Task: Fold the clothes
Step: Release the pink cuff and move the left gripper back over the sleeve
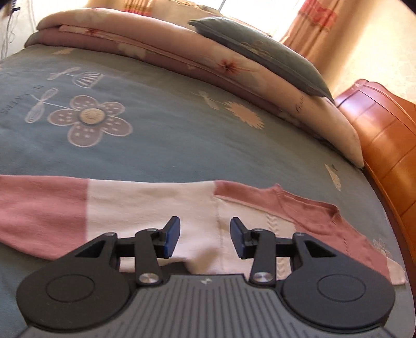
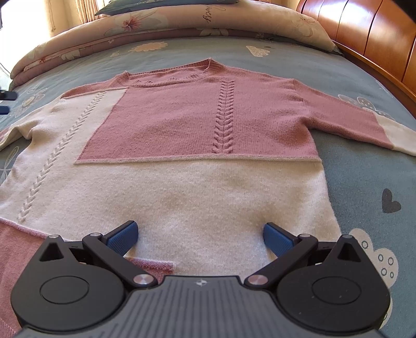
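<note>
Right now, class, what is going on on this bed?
A person with a gripper in each hand is about to fold a pink and cream sweater, which lies spread flat, front up, on the blue flowered bedspread. The right gripper hovers over the cream lower part near the hem, jaws wide open. The left gripper is over the cream upper part of one sleeve, jaws open with nothing between them. No fold has been made yet.

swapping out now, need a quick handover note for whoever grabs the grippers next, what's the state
Left gripper: open, empty, over the sweater's white part near a sleeve.
Right gripper: open, empty, over the white hem area.
Sweater: spread flat, front up, on the bedspread, both sleeves out to the sides, collar toward the folded quilt.
Done: laid out only.
Left: fold sleeves in, then the body.
</note>
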